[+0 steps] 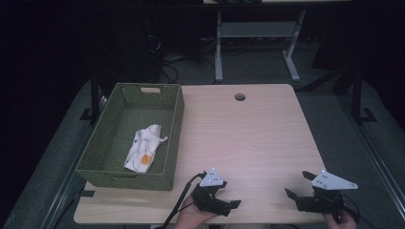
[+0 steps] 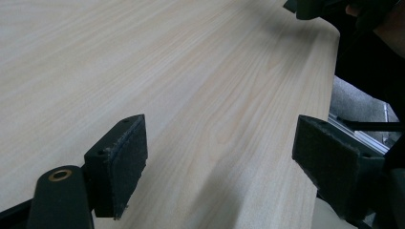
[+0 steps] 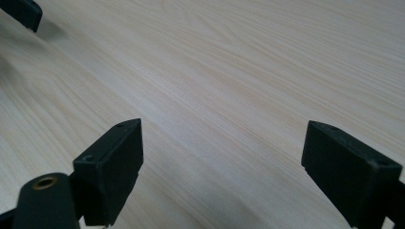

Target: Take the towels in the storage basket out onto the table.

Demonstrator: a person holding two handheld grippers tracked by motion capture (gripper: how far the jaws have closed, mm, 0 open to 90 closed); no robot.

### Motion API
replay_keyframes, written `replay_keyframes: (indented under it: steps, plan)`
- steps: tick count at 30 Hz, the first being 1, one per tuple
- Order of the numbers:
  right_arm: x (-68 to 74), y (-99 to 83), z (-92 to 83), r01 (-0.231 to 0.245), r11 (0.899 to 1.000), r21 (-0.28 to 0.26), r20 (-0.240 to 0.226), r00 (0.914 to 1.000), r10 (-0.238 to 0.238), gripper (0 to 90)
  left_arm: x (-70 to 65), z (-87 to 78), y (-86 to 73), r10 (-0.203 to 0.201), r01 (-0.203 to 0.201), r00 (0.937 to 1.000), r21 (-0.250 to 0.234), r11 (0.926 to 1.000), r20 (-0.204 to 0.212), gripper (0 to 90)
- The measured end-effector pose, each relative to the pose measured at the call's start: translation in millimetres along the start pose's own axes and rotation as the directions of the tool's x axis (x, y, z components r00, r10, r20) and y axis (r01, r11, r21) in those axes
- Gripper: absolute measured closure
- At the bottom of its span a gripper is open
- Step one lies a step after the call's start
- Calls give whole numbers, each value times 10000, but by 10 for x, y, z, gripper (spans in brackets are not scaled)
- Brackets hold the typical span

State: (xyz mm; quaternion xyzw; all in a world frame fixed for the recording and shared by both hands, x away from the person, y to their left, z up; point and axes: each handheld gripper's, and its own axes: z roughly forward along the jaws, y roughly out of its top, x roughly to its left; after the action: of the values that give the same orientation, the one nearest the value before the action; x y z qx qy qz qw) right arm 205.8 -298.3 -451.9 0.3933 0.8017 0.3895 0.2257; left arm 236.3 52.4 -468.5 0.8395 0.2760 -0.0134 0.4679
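Observation:
A green woven basket (image 1: 172, 119) stands on the left of the pale wooden table (image 1: 248, 138). Inside it lies a crumpled white cloth (image 1: 143, 150) with an orange mark. My left gripper (image 1: 223, 190) rests near the table's front edge, right of the basket, held by a hand. In the left gripper view the left gripper (image 2: 219, 123) stands open over bare wood. My right gripper (image 1: 297, 184) is at the front right corner, also open. The right gripper view has the right gripper (image 3: 222, 126) wide apart with nothing between its pads.
A round cable hole (image 1: 239, 97) sits near the table's far edge. Behind the table stands a white desk frame (image 1: 219, 47) on the grey floor. The table's right edge (image 2: 329, 95) lies close to the left gripper's line of sight.

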Motion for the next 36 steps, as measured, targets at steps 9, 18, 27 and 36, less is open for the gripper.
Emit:
replay_keyframes:
  steps: [9,18,27,36]
  plan:
    - [-2,-4,-2,-142,9999,-16,21,9999,142,139,101,-11,187,350,-348,9964,-40,9994,778,196]
    - [-5,3,11,33,10000,-80,-29,10000,-33,138,215,-8,394,391,-407,9958,175,9990,834,216]
    - [19,19,-2,90,9999,-148,-78,9999,-91,139,359,-65,586,364,-415,9943,486,9980,1006,232]
    - [38,37,-18,149,9995,-261,-133,9998,-153,138,446,-171,743,265,-326,9957,679,9972,889,232]
